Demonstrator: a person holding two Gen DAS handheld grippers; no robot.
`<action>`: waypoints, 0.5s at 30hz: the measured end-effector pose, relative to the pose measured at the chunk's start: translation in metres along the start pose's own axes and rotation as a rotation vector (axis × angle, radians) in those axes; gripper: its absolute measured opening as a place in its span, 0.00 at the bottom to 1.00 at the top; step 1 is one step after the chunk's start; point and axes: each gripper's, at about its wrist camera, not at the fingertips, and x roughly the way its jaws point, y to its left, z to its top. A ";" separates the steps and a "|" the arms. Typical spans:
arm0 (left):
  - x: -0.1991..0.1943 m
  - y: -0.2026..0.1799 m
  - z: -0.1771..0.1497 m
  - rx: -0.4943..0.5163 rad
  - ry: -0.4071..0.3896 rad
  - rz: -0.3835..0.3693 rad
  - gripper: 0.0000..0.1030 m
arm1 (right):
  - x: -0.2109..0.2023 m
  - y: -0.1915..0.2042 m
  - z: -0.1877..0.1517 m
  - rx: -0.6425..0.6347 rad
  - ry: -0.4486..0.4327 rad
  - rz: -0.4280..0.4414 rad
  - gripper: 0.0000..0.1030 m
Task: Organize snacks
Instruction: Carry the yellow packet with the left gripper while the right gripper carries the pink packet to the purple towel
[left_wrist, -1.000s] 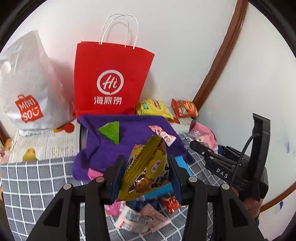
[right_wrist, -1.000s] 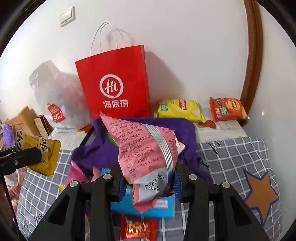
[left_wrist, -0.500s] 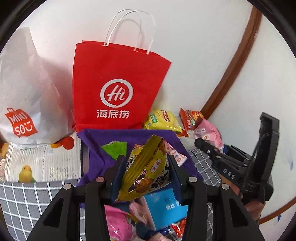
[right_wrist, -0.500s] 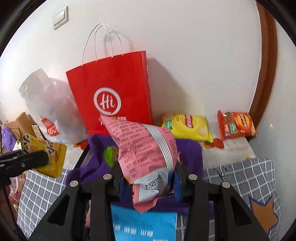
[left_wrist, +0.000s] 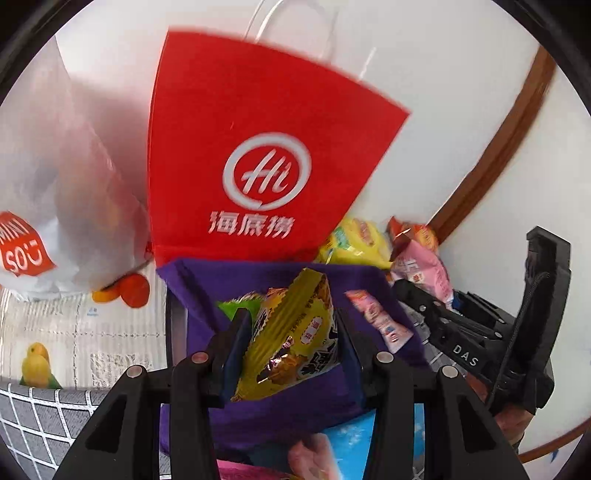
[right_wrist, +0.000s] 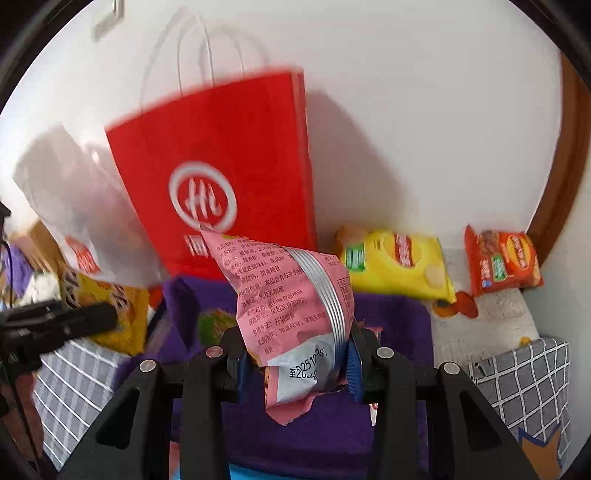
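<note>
My left gripper (left_wrist: 288, 347) is clamped on a yellow snack packet (left_wrist: 291, 339), long axis tilted up-right; my right gripper (right_wrist: 295, 363) pinches a pink snack packet (right_wrist: 291, 306) – both packets off the bed. The purple felt bin (left_wrist: 280, 410) lies directly below/ahead of both, w/ the red paper bag (left_wrist: 258, 162) behind it; left looks about as near as right.
</note>
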 end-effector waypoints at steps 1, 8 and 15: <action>0.002 0.002 0.001 0.000 -0.001 0.001 0.42 | 0.003 -0.001 -0.001 -0.004 0.007 -0.003 0.39; 0.005 0.011 0.000 -0.012 -0.002 0.006 0.42 | 0.016 -0.014 -0.006 -0.022 0.038 -0.017 0.39; 0.011 0.011 -0.001 -0.012 0.013 0.018 0.42 | 0.021 -0.019 -0.010 -0.039 0.058 -0.017 0.39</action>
